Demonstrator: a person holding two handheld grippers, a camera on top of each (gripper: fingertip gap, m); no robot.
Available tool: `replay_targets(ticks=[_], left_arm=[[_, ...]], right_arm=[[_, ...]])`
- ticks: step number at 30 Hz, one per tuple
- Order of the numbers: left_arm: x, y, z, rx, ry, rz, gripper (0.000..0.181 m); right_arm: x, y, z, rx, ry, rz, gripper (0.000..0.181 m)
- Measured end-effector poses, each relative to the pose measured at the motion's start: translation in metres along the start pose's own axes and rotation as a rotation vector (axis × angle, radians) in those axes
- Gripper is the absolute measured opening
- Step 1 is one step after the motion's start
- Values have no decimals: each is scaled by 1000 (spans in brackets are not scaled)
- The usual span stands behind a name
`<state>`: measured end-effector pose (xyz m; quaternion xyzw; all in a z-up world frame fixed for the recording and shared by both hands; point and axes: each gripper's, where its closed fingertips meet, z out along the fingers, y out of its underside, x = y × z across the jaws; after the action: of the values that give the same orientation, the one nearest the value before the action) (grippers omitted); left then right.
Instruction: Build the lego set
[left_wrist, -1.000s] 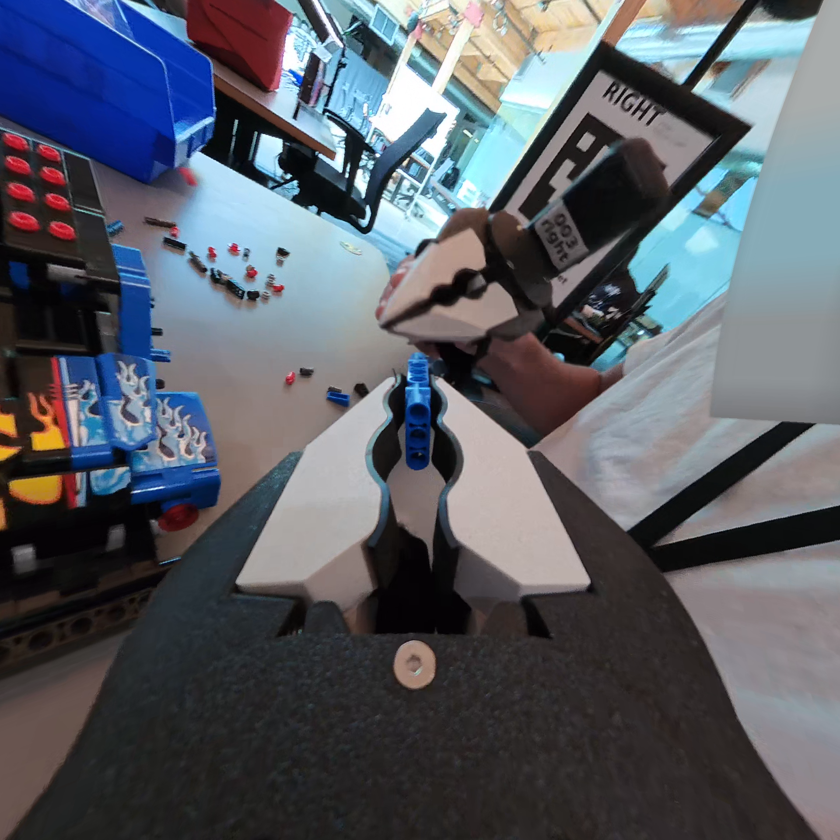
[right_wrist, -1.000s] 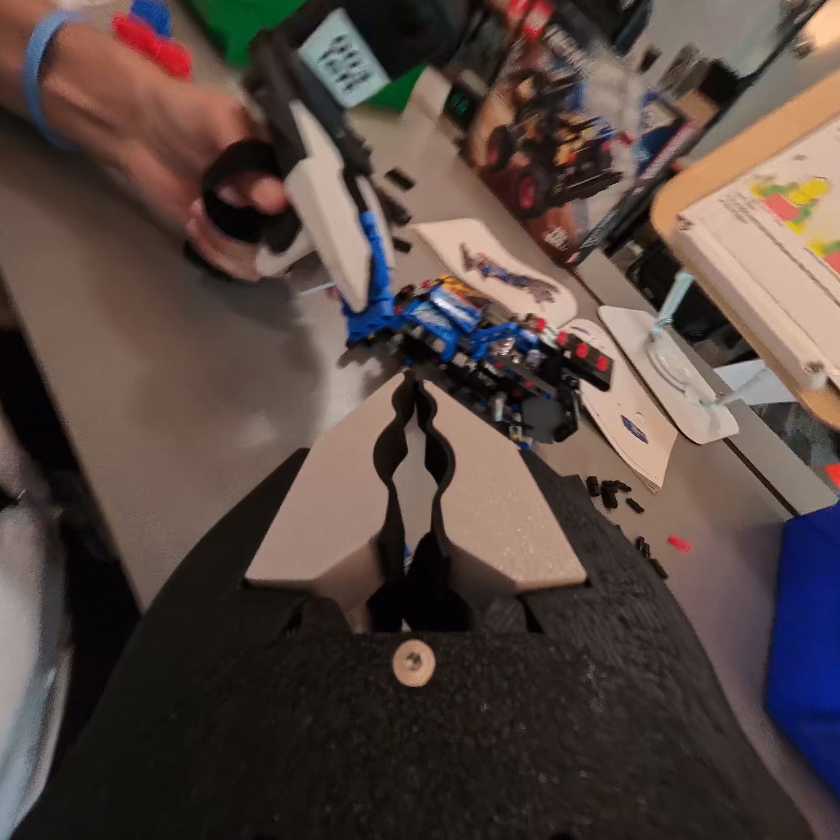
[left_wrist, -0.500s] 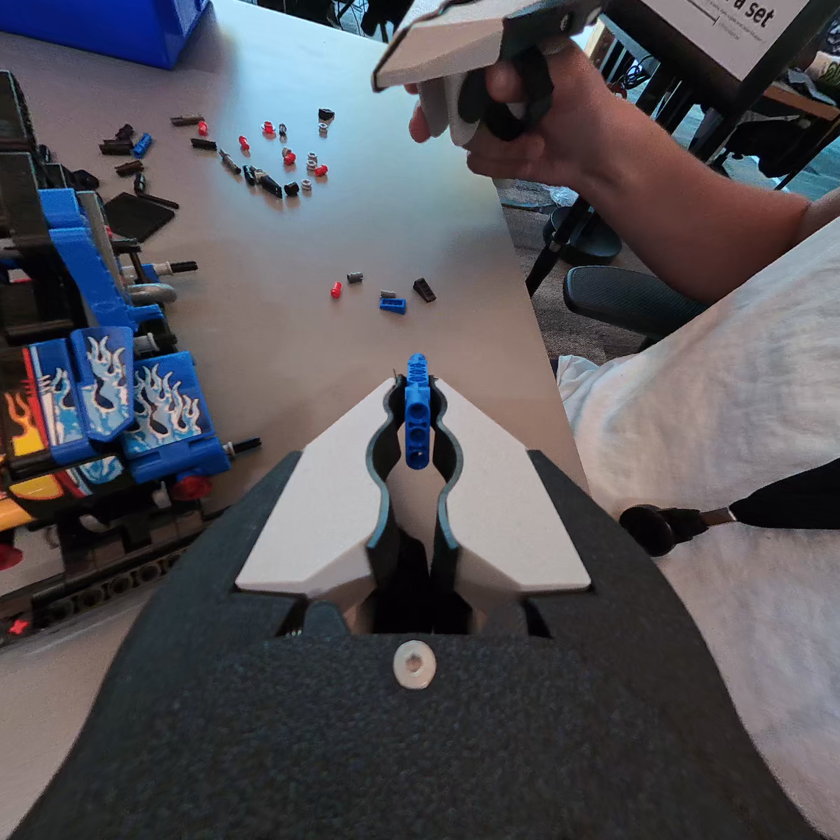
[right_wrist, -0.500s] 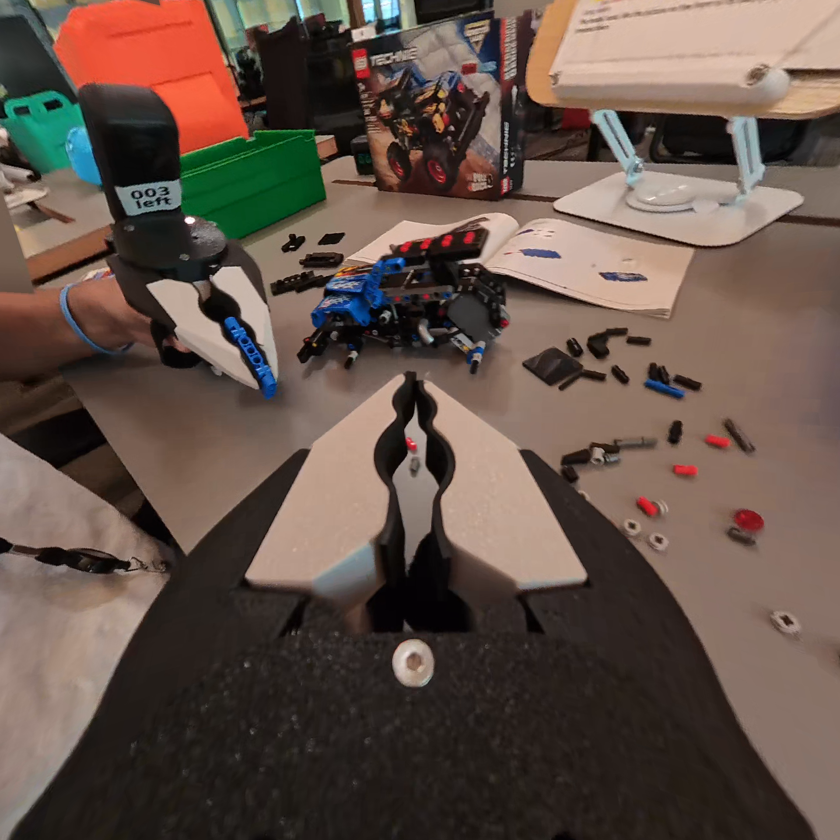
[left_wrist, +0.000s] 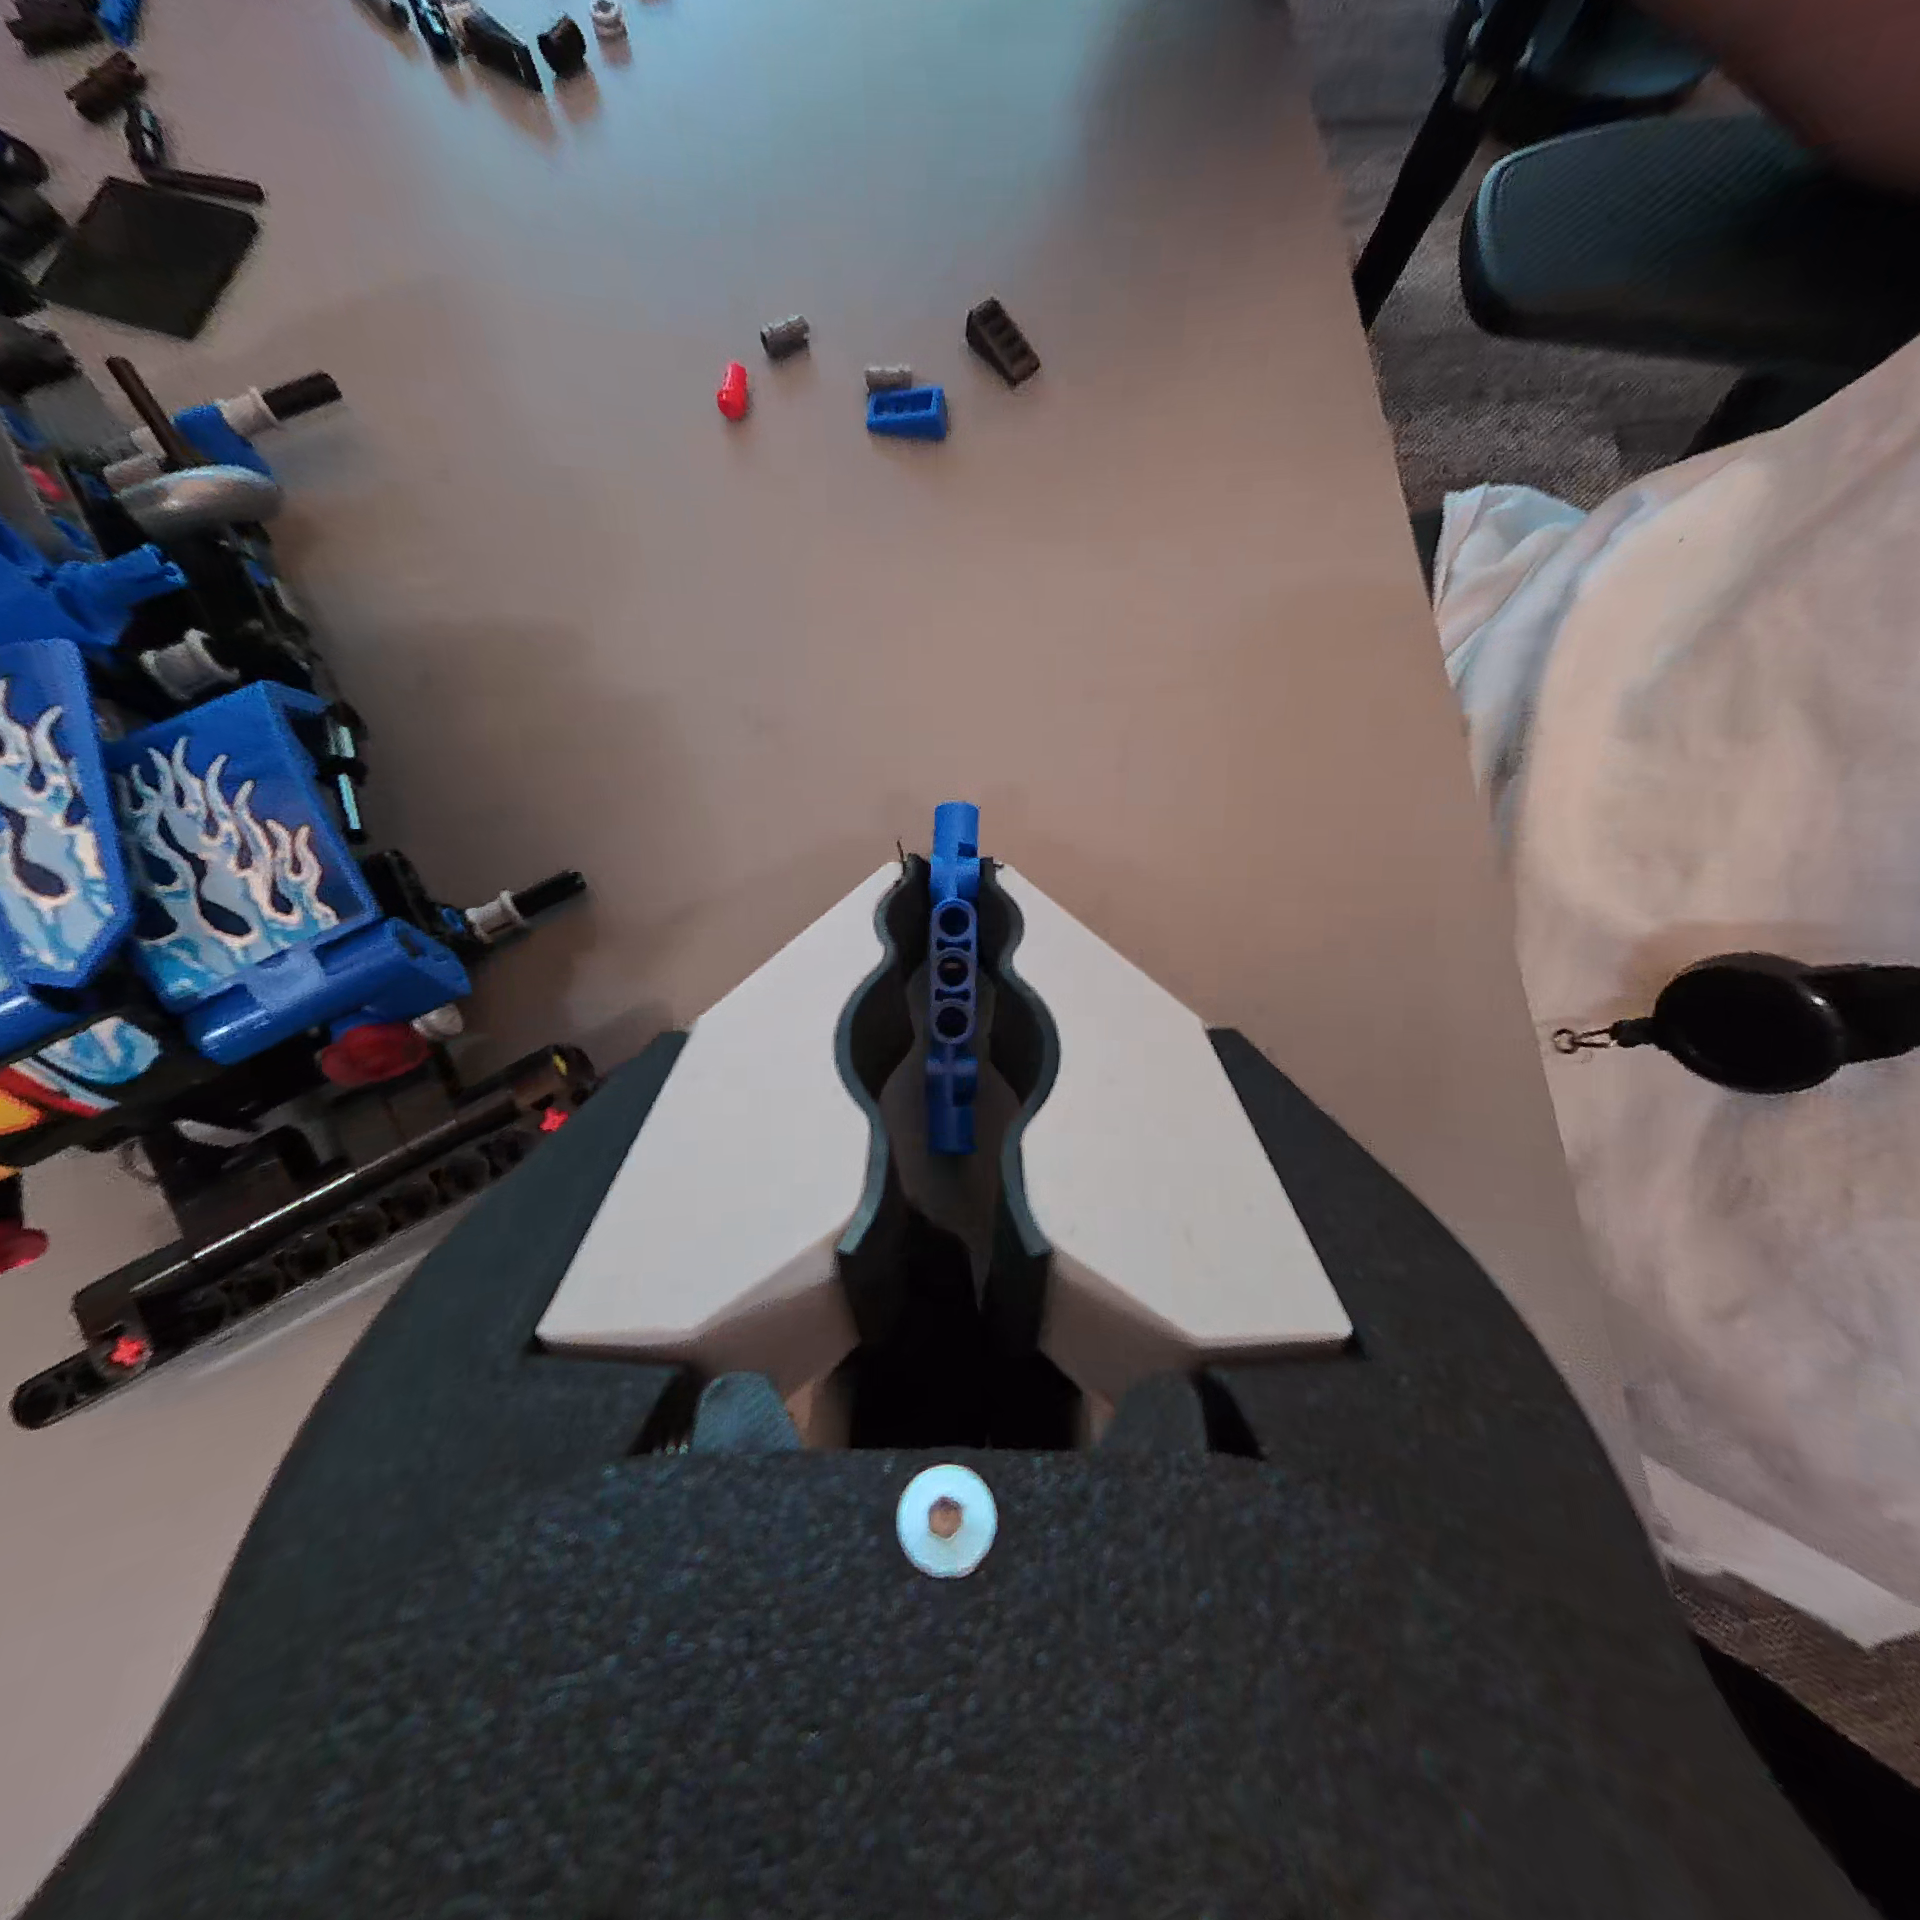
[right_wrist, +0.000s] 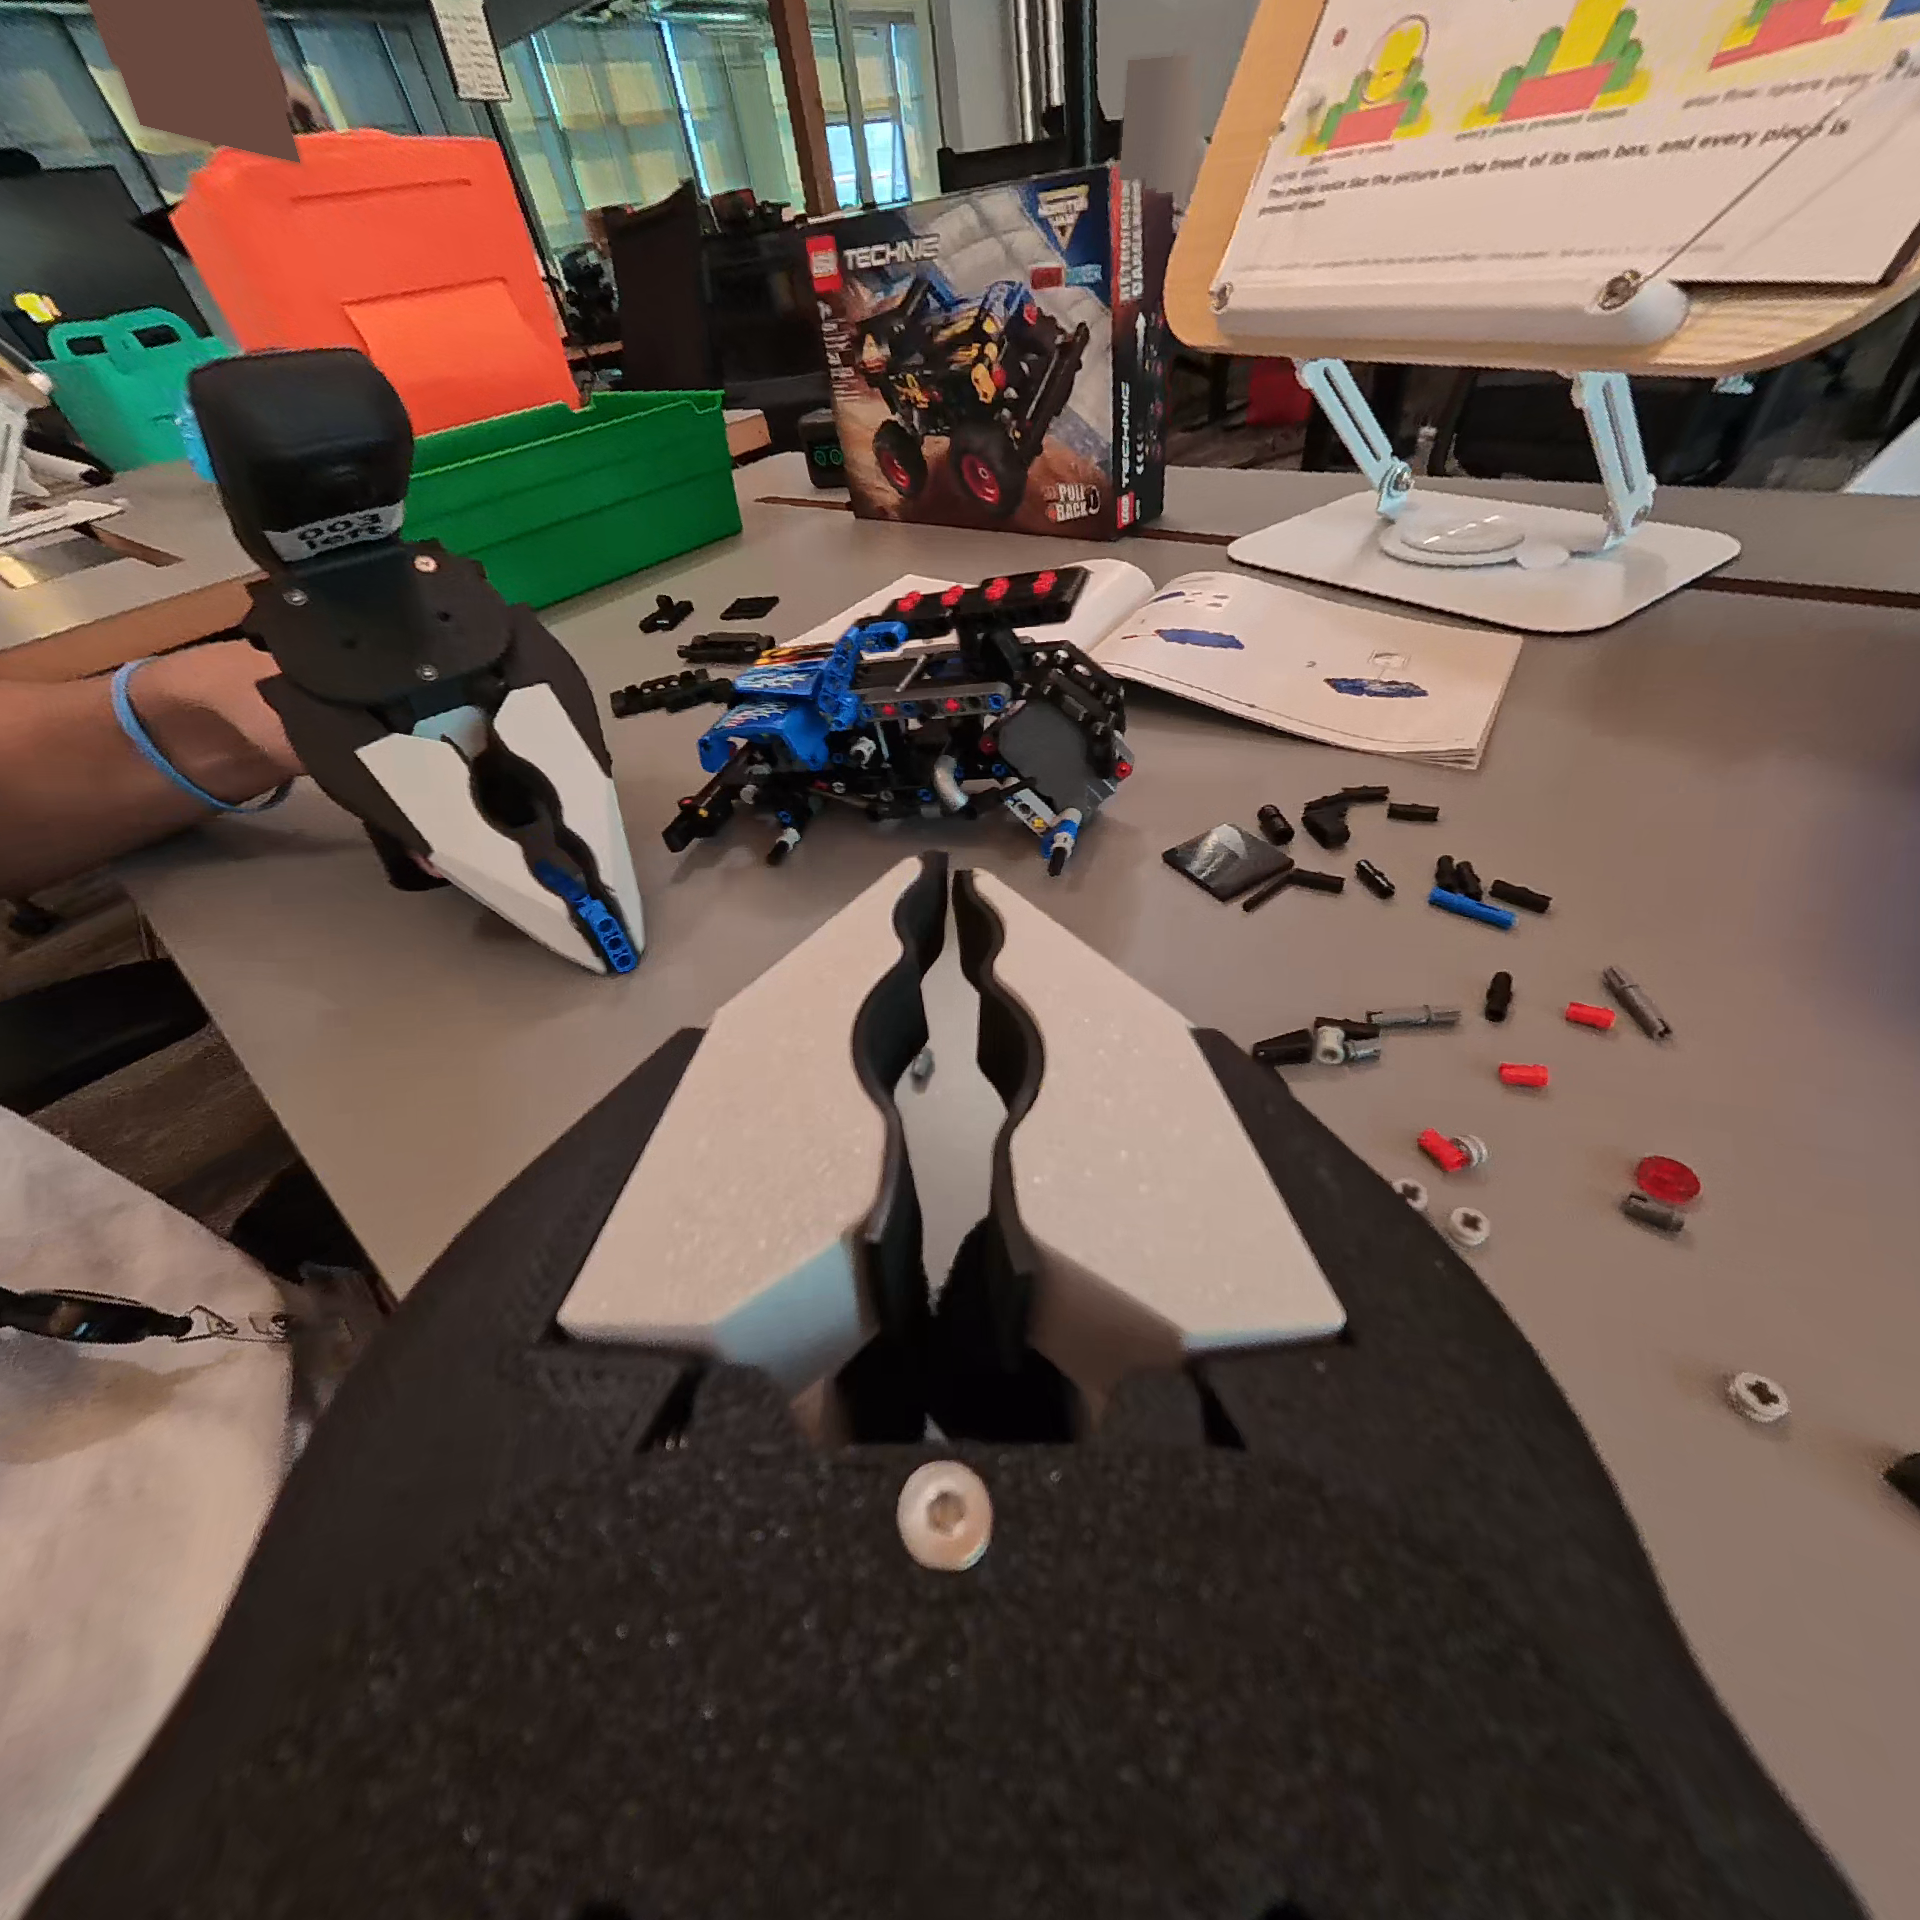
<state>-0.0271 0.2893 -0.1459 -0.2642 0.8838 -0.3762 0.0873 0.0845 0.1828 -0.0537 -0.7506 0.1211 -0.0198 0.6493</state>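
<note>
My left gripper (left_wrist: 951, 868) is shut on a blue holed beam (left_wrist: 951, 977) and tips down close to the grey table, right of the part-built blue and black truck (left_wrist: 218, 883). In the right wrist view the left gripper (right_wrist: 613, 951) holds the beam (right_wrist: 597, 914) with its tip near the tabletop, left of the truck (right_wrist: 894, 727). My right gripper (right_wrist: 951, 878) is shut and empty, raised above the table in front of the truck.
Loose small black, red, blue and grey pieces (right_wrist: 1455, 914) lie right of the truck; a few (left_wrist: 904, 410) lie ahead of the left gripper. An open instruction booklet (right_wrist: 1299, 665), the set box (right_wrist: 977, 353), a green bin (right_wrist: 582, 488) and a stand (right_wrist: 1486, 551) are behind. The table edge (left_wrist: 1423, 623) runs on the right. About 20 centimetres separates my left fingertips from my right.
The left gripper has tilted and lowered toward the table with the blue beam. The right gripper has left the left wrist view and drawn back a little.
</note>
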Motion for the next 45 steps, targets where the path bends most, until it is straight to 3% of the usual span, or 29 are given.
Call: replay_targets(ticks=[1, 11, 17, 22, 28, 31, 35, 40, 45], left_arm=[[0, 0, -1, -9, -2, 10, 7], [-1, -3, -3, -5, -30, 62, 38], [1, -29, -23, 85, -61, 86, 51], [15, -45, -43, 170, -267, 54, 46], [114, -49, -30, 341, -337, -107, 35], [190, -51, 0, 430, -245, -181, 29], [259, -39, 55, 417, -231, -225, 25], [321, -33, 112, 391, -182, -285, 24], [360, -33, 127, 382, -145, -312, 23]], right_arm=[[-3, 0, -2, 5, -5, -6, 1], [-45, 17, -54, 119, 43, 7, 1], [-78, 58, -110, 91, 133, -17, 1], [-105, 106, -169, -18, 215, 12, 3], [-155, 173, -266, -190, 277, 19, 3], [-185, 202, -322, -242, 275, 83, 3], [-221, 230, -381, -270, 265, 128, 1], [-254, 241, -422, -262, 219, 144, 5], [-271, 251, -445, -257, 177, 219, 6]])
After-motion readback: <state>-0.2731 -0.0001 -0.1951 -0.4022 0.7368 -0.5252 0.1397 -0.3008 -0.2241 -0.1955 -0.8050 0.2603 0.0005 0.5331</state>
